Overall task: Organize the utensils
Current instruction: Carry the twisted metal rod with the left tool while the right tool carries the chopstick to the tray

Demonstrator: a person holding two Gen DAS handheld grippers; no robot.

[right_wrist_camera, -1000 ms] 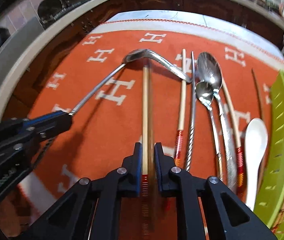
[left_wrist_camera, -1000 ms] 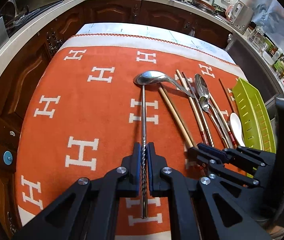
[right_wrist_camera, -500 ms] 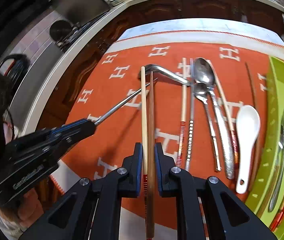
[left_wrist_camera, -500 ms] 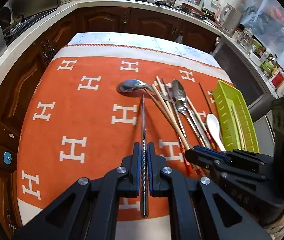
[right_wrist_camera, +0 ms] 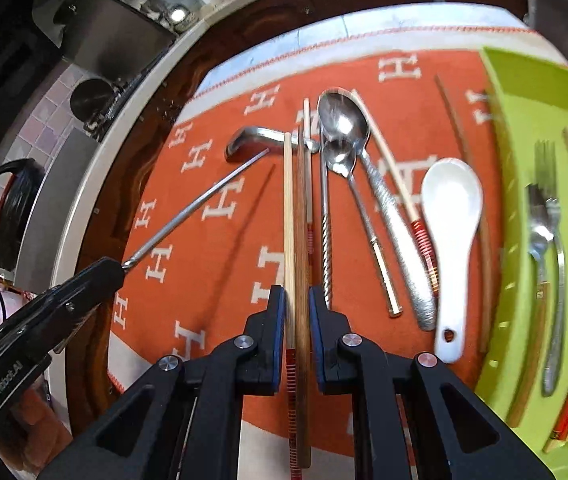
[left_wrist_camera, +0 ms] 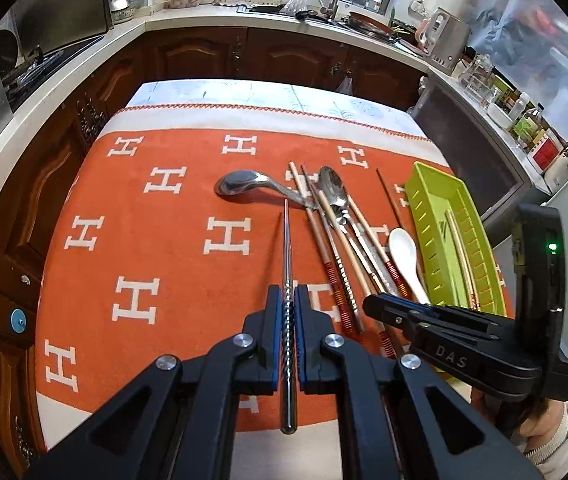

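Observation:
My left gripper (left_wrist_camera: 288, 300) is shut on a metal chopstick (left_wrist_camera: 287, 248) with a twisted handle, held above the orange cloth (left_wrist_camera: 164, 224). My right gripper (right_wrist_camera: 296, 300) is shut on a pair of wooden chopsticks (right_wrist_camera: 295, 220), also lifted. On the cloth lie a metal ladle (left_wrist_camera: 244, 184), metal spoons (right_wrist_camera: 341, 120), more chopsticks (left_wrist_camera: 331, 264) and a white ceramic spoon (right_wrist_camera: 449, 200). The green tray (right_wrist_camera: 523, 120) at the right holds a fork (right_wrist_camera: 545, 200), a spoon and chopsticks. The left gripper shows in the right wrist view (right_wrist_camera: 112, 270).
The cloth covers a small table (left_wrist_camera: 268, 96) with dark cabinets behind and to the left. A white countertop (left_wrist_camera: 44, 92) wraps around. The right gripper's body (left_wrist_camera: 443, 332) is close beside my left gripper.
Both grippers have risen and pulled back with their chopsticks. The right gripper has swung right, bringing the green tray more into its view.

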